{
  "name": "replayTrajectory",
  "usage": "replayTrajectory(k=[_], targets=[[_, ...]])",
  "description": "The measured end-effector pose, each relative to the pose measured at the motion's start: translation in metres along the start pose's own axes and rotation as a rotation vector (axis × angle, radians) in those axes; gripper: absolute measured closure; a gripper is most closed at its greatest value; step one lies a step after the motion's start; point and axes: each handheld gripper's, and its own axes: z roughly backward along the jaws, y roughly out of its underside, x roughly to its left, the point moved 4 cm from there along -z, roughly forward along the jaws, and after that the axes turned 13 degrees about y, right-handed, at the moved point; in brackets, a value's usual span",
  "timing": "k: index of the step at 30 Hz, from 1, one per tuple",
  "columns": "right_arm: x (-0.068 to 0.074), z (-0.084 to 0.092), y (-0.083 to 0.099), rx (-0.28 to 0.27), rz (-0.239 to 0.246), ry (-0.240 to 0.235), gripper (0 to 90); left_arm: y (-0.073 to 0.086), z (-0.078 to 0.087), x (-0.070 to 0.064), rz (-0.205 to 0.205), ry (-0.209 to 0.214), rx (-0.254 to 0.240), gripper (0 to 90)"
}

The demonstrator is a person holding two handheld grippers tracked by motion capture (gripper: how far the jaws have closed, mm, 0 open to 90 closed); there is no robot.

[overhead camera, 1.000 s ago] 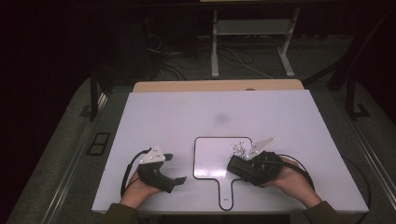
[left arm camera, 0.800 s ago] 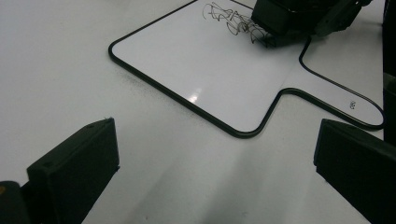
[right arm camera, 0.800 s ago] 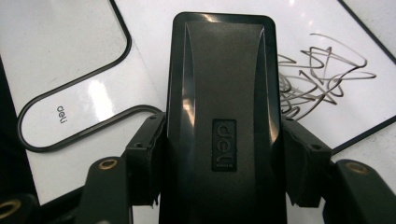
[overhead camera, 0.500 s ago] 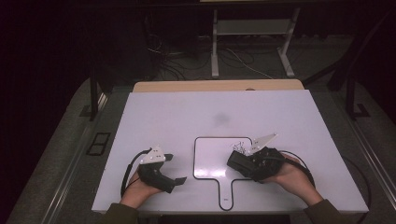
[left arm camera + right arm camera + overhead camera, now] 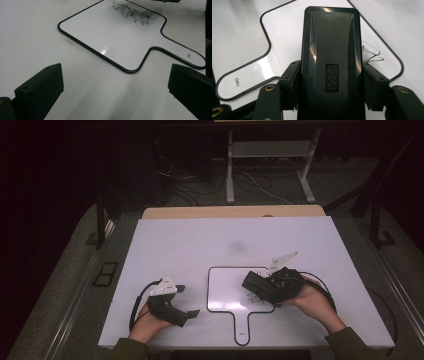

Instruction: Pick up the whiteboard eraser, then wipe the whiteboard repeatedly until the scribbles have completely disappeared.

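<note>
Right now the right gripper [image 5: 252, 286] is clamped on a black plastic block eraser [image 5: 331, 60], directly over the scribbles [image 5: 130, 12] on the white paddle-shaped board with black rim [image 5: 220, 292].
Eraser's long axis runs along the jaws — the marks lie just beyond it. Left gripper [image 5: 192, 300], jaws spread and holding nothing, rests beside the board; its own view shows the scribbles — largely hidden behind the eraser in the right gripper view.

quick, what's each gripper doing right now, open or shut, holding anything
Left gripper: open, holding nothing, beside the whiteboard.
Right gripper: shut on the eraser, over the whiteboard's scribbles.
</note>
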Motion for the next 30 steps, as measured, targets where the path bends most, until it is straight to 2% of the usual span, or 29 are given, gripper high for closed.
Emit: replayTrajectory(k=[18,30], targets=[[-0.023,-0.011,-0.023,-0.018,-0.027,0.011,38.3,0.0,0.0,0.0,0.01,0.004,-0.007,0.0],[-0.039,-0.039,-0.028,0.018,-0.032,0.051,38.3,0.0,-0.001,0.0,0.006,0.007,-0.008,0.0]])
